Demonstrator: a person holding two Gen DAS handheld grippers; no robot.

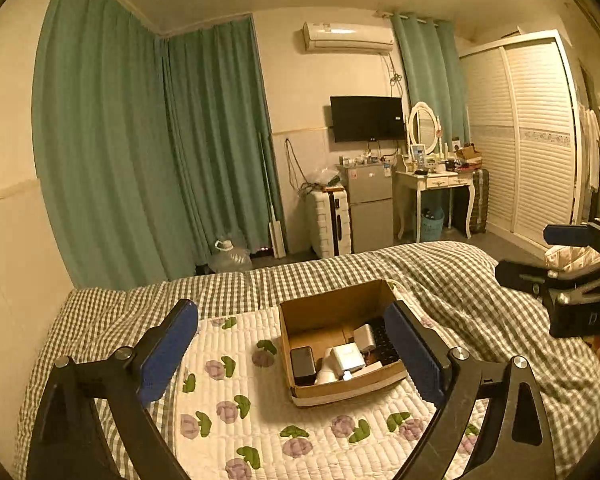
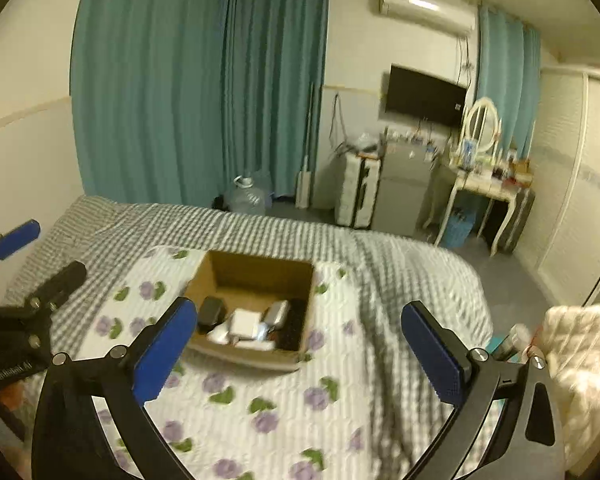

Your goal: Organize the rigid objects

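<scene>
An open cardboard box (image 1: 320, 312) sits on the flowered quilt (image 1: 260, 420) on the bed. It holds a black block (image 1: 303, 364), white chargers (image 1: 348, 356), a white adapter (image 1: 365, 336) and a dark keyboard-like item (image 1: 384, 344). My left gripper (image 1: 296, 354) is open and empty, raised above the bed with the box between its pads. In the right wrist view the box (image 2: 256, 276) lies ahead, left of centre. My right gripper (image 2: 300, 350) is open and empty above the quilt (image 2: 260, 420). Each gripper shows at the edge of the other's view, the right one (image 1: 540, 256) and the left one (image 2: 40, 252).
A green checked blanket (image 1: 440, 276) covers the far and right side of the bed. A white fluffy cloth (image 2: 580, 360) lies at the right. Beyond the bed stand a suitcase (image 1: 328, 220), a small fridge (image 1: 370, 204), a dressing table (image 1: 436, 184), a wardrobe (image 1: 532, 136) and a water jug (image 1: 230, 256).
</scene>
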